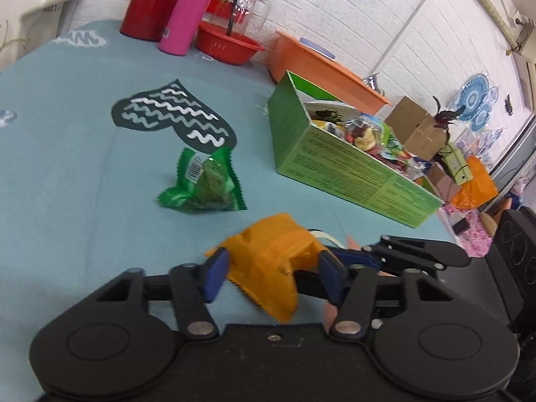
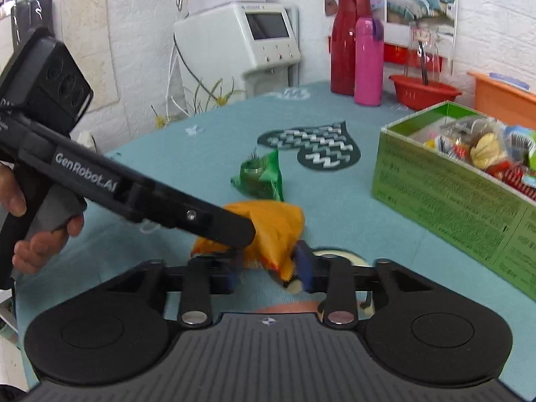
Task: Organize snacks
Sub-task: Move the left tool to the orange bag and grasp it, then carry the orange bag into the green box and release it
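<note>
Between the blue pads of the left hand-held gripper (image 1: 269, 276) an orange snack packet (image 1: 268, 261) is held against the table (image 1: 67, 167); the pads are seen pressing its crinkled film from both sides, so the grip is judged closed on it. The same packet is approached from the opposite side by the right hand-held gripper (image 2: 268, 269), whose right pad touches the packet's serrated edge, while its left pad is hidden behind the other tool's black finger, so a firm hold there cannot be told. The packet is probably pinched at two places because soft, puffy film slips and folds when taken at only one. Under the packet's far edge, a pale flat band of something is glimpsed, though what it is cannot be made out.

Just beyond the packet, a green snack packet (image 1: 204, 181) is left standing crumpled on the teal cloth, glossy and partly see-through, with zigzag cut ends. Farther off, a dark green heart-shaped mat (image 1: 174, 117) with white wavy lines lies flat. To the right of the left gripper and farther away, an open green cardboard box (image 1: 335, 167) is set, already heaped with mixed wrapped snacks; it is judged to be the collecting place. At the far edge, a red jug (image 1: 150, 3), a pink bottle (image 1: 191, 13) and a red basin (image 1: 227, 45) are ranged against the white brick wall.
</note>
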Demonstrator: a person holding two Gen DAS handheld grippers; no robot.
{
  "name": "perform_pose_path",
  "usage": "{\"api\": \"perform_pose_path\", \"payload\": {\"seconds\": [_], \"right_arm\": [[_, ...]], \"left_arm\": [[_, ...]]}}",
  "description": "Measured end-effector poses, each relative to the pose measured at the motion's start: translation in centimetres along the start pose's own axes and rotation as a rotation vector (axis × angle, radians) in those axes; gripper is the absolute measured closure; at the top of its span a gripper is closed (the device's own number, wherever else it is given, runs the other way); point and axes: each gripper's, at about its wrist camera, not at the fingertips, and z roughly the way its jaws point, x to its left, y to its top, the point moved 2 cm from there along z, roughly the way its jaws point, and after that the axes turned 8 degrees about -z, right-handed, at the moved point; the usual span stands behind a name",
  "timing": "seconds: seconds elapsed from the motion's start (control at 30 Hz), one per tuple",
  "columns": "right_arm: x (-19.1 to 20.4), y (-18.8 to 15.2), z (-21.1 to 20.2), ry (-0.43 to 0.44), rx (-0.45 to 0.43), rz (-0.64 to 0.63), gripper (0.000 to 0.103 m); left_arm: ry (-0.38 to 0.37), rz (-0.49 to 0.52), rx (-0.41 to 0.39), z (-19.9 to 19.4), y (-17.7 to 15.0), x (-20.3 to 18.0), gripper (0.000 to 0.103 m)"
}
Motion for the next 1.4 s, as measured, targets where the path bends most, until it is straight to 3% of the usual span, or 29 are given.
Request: {"api": "perform_pose_path", "payload": {"seconds": [0.13,0.47,0.83,1.13,1.4], "right_arm": [[-0.3,-0.2,-0.6,-0.006,-0.007,0.025,0.074],[-1.3,0.8,-4.6,-0.103,-0.089,-0.009,0.077],[-6.7,2.7,-10.1,-0.244,-0.263,0.037,0.077],[-13.4,3.7,-12.5,-0.361,-0.349,0.091,0.078],[-19.5,3.0,-10.5,-0.380,-0.348,0.207,0.079]], "left_arm": [[-0.004,-0.001,0.004,0.0,-0.3,-0.1,0.047],[-0.073,0.033,-0.016,0.2,0.5,-4.6,0.048],[-0.149,0.168,-0.088,1.8,5.6,-12.9,0.048],[-0.180,0.243,-0.091,6.8,10.2,-19.0,0.048],[-0.155,0.239,-0.062,12.8,13.1,-19.3,0.048]]}}
